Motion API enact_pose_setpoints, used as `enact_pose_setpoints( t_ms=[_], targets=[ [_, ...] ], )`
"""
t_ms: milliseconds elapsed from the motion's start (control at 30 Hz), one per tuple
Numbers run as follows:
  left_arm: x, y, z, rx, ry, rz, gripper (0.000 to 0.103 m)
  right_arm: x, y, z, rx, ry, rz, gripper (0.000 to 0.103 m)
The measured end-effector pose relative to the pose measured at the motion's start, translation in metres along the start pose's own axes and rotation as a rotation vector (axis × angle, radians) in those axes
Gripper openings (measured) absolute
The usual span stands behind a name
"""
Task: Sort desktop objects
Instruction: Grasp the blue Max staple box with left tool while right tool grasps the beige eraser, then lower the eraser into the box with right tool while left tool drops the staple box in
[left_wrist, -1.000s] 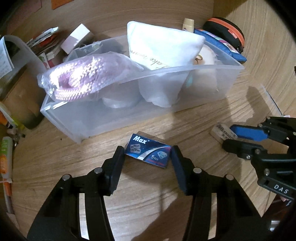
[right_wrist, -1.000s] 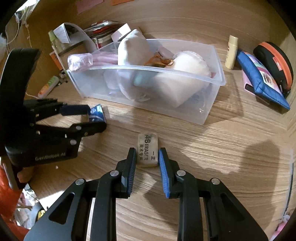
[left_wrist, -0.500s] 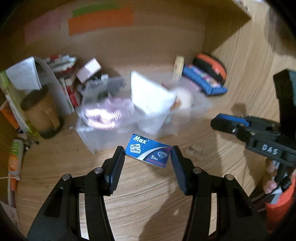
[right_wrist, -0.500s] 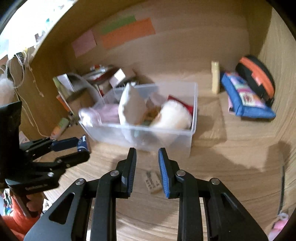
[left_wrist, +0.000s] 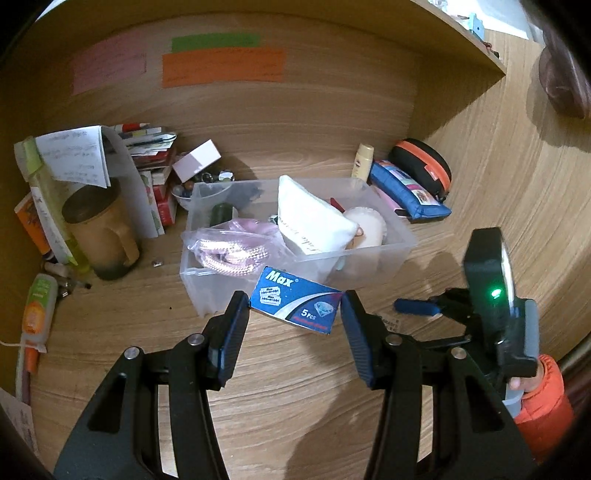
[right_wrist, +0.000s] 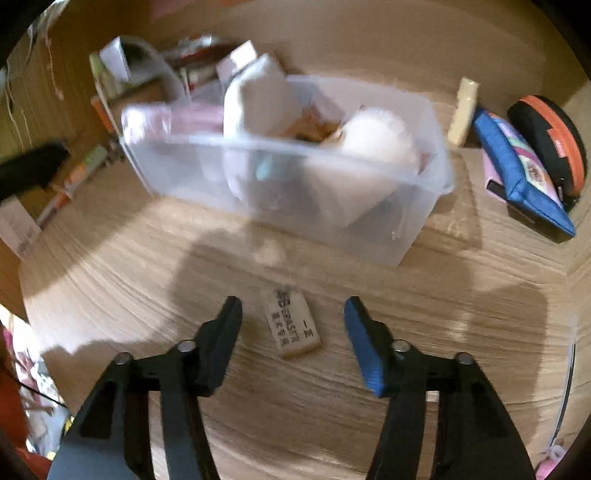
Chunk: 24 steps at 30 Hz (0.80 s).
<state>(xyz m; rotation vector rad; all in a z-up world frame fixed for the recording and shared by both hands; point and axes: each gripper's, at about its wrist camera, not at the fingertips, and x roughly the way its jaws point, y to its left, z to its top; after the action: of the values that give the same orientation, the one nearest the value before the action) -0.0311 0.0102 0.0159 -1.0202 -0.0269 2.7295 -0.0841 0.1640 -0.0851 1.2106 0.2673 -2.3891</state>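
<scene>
Two grippers differ: left gripper (left_wrist: 295, 306) has lifted the razor-blade box (left_wrist: 295, 301) beside the clear bin (left_wrist: 388, 254); right gripper (right_wrist: 291, 317) is opening, its eraser (right_wrist: 291, 321) dropped on the desk, needing regrasp.

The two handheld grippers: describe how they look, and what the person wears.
The left gripper has matte black hinged linkage arms with silver pivot pins and ribbed blue pads. The right gripper has the same build; its black housing carries a lit green light. An orange sleeve covers the wrist below it.
</scene>
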Motion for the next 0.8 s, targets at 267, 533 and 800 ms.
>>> enact_pose_setpoints(
  t_ms=[267, 533, 800],
  targets=[
    [-0.006, 0.009, 0.004, -0.027, -0.025, 0.012, 0.051, -0.012, -0.002, -0.004, 0.027, -0.025, 0.068, 0.022],
    [-0.035, 0.026, 0.018, -0.066, -0.125, 0.041, 0.051, -0.072, -0.014, 0.014, 0.094, -0.203, 0.124, 0.022],
    [-0.042, 0.037, 0.036, -0.107, -0.186, 0.041, 0.051, -0.107, -0.03, 0.041, 0.144, -0.35, 0.1, 0.022]
  ],
)
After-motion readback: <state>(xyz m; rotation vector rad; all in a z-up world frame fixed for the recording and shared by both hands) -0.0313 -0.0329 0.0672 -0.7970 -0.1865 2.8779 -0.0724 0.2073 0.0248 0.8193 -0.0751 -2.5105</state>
